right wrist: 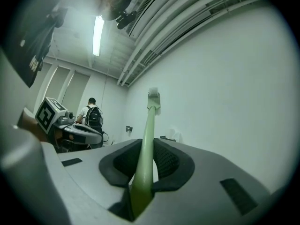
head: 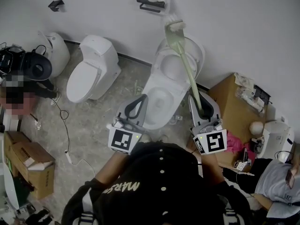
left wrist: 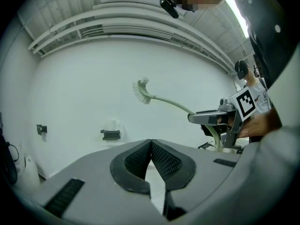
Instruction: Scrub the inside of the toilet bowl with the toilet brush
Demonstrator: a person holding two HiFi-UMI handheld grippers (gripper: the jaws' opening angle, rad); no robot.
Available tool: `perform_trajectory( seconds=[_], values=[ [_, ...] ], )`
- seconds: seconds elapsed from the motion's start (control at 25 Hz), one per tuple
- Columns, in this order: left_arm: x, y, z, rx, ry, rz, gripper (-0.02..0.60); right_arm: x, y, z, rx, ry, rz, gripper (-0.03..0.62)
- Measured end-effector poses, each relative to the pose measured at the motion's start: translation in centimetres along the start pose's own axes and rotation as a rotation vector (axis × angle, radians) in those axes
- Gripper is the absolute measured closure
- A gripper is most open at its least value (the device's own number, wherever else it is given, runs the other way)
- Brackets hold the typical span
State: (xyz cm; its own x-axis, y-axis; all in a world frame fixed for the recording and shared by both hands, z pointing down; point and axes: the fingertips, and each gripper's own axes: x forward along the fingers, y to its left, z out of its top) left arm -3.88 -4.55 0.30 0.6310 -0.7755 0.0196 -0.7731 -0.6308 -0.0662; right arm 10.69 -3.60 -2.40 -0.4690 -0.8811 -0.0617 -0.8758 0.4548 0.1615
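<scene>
Gripping the toilet brush (head: pixel 186 62) low on its handle, presumably for reach, the right gripper (head: pixel 199 108) holds its head high above the open toilet bowl (head: pixel 149 89); the left gripper (head: pixel 139 102) hovers with fingers closed, empty.

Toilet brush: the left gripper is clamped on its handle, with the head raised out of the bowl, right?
No: the right gripper is clamped on the toilet brush handle, as the right gripper view shows; the left gripper is shut on nothing. The head is raised out of the bowl.
</scene>
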Motion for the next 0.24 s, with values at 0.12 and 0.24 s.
perform_trajectory(
  seconds=[0.12, 0.24],
  values=[
    [-0.15, 0.34, 0.15, -0.018, -0.012, 0.002, 0.557, 0.12, 0.30, 0.60, -0.036, -0.010, 0.001, 0.508],
    [-0.01, 0.50, 0.10, -0.017, -0.013, 0.000, 0.557, 0.29, 0.29, 0.99, -0.039, -0.016, 0.004, 0.508]
  ],
)
